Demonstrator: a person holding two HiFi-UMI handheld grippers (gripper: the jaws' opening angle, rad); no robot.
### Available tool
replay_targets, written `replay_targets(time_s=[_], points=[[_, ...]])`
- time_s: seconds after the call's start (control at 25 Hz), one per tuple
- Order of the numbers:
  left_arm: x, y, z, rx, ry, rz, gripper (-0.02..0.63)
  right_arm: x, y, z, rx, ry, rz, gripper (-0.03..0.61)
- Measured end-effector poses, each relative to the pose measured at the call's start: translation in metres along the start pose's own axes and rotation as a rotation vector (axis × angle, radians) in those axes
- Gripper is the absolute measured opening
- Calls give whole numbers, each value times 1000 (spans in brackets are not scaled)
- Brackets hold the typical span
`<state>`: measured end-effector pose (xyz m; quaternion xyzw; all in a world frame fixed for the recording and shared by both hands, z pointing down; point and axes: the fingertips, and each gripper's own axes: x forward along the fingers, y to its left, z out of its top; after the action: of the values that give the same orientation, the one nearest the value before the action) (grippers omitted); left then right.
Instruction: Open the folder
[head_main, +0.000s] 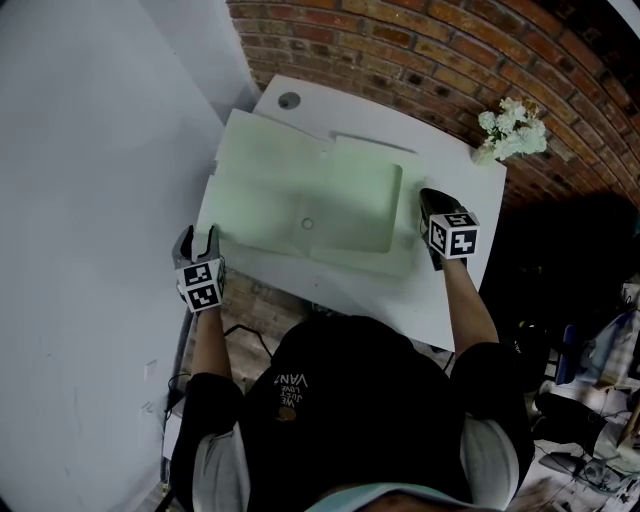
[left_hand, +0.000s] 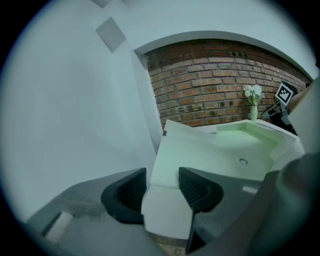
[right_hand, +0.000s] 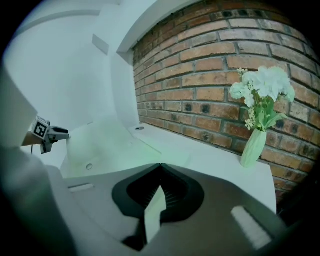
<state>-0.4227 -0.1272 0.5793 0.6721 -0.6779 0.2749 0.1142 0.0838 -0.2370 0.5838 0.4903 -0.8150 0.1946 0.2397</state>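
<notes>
Left gripper, near-left corner of the white rectangular table: jaws apart, not pinching the corner of the pale green translucent plastic folder between them. Right gripper: clenched on the folder's right edge. One folder, on the table, long axis left-right, round snap mid-front; one vase of white flowers far right.

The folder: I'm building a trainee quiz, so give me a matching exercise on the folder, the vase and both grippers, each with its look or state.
1 folder
2 vase
3 left gripper
4 right gripper

a closed on the folder's thin edge
b wide, flat, pale green
c holds white flowers
d jaws apart

Pairs: 1b, 2c, 3d, 4a
</notes>
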Motion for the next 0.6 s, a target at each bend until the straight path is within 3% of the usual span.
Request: replay_targets(time_s=[0.6], points=[[-29,-16,32,4,-67,28,195,-25,8,8,-22,-59,61,2]])
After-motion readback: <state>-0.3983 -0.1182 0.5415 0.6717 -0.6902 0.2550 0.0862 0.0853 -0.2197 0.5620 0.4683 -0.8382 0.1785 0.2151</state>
